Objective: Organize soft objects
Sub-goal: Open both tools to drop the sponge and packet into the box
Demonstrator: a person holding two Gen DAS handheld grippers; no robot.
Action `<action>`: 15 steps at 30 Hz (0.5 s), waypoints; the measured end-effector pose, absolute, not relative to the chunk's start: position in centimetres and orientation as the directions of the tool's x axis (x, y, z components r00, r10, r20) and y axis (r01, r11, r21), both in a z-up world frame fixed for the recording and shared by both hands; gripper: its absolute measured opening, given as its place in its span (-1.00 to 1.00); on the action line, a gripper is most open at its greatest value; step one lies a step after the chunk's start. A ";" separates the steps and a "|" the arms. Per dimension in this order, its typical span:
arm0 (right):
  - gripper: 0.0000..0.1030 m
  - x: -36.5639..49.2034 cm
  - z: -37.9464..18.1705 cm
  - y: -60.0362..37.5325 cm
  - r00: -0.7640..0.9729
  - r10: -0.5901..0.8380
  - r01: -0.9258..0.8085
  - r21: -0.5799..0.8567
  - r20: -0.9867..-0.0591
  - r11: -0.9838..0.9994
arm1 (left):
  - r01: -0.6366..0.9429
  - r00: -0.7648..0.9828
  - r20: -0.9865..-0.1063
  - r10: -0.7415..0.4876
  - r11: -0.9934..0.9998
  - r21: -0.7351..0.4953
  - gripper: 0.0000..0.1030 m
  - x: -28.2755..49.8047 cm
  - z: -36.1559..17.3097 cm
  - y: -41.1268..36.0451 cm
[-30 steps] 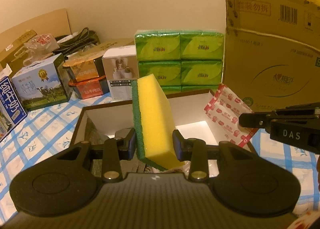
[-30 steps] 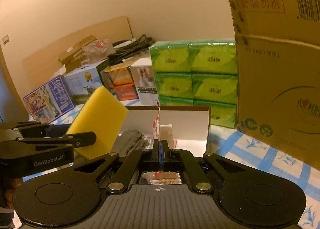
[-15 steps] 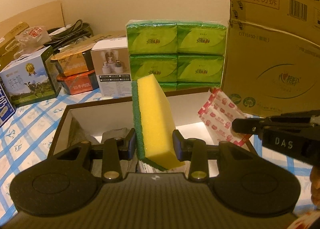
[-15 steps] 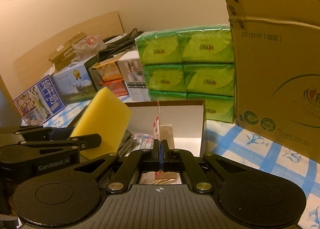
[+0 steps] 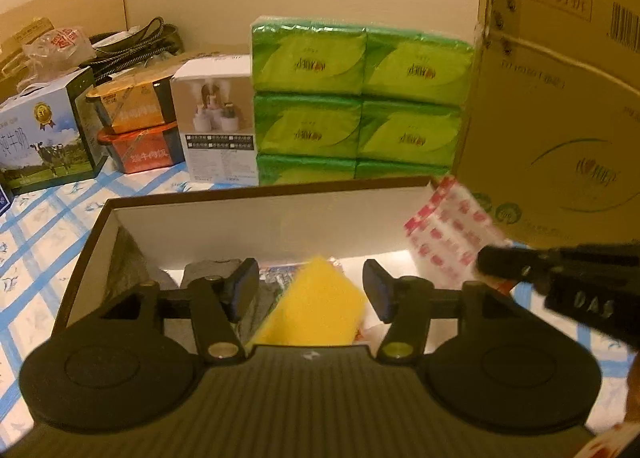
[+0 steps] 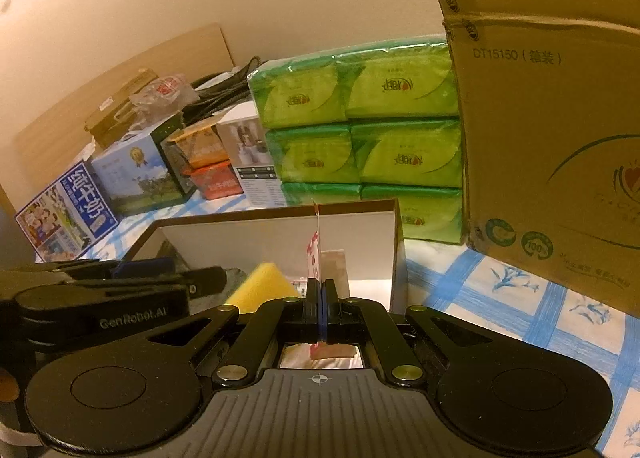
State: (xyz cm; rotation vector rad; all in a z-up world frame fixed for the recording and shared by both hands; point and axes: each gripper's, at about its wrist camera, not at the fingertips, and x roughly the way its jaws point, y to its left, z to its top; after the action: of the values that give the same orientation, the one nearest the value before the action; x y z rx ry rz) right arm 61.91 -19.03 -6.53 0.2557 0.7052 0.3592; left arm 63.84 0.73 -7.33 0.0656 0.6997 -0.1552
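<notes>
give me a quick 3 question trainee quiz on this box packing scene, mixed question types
1. True or false: the left hand-held gripper is clamped on the yellow sponge.
2. What does the right hand-held gripper hold? A) red-and-white packet B) green tissue pack C) milk carton
3. Fill in: the sponge lies inside the open ____.

Key:
1. False. Its jaws have just been opening and stand apart, clear of the sponge, which lies tilted in the box.
2. A. The jaws are shut on the thin red-and-white packet, held over the box.
3. box
</notes>
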 end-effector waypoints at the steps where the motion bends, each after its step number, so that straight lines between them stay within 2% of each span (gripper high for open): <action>1: -0.99 61.9 -6.6 -19.1 0.705 0.403 -0.233 0.346 -0.584 0.909 | 0.161 0.751 -0.649 -0.117 0.987 0.008 0.07 63.8 -7.5 0.9; 15: -0.99 62.7 -6.8 -18.7 0.714 0.386 -0.209 0.348 -0.584 0.914 | 0.118 0.743 -0.663 -0.093 0.993 -0.006 0.07 63.5 -8.0 3.5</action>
State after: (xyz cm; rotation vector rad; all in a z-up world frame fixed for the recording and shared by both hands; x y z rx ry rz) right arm 62.74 -18.73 -6.78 0.2663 0.7019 0.3341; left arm 63.54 3.51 -7.97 0.0369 0.7243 -0.1156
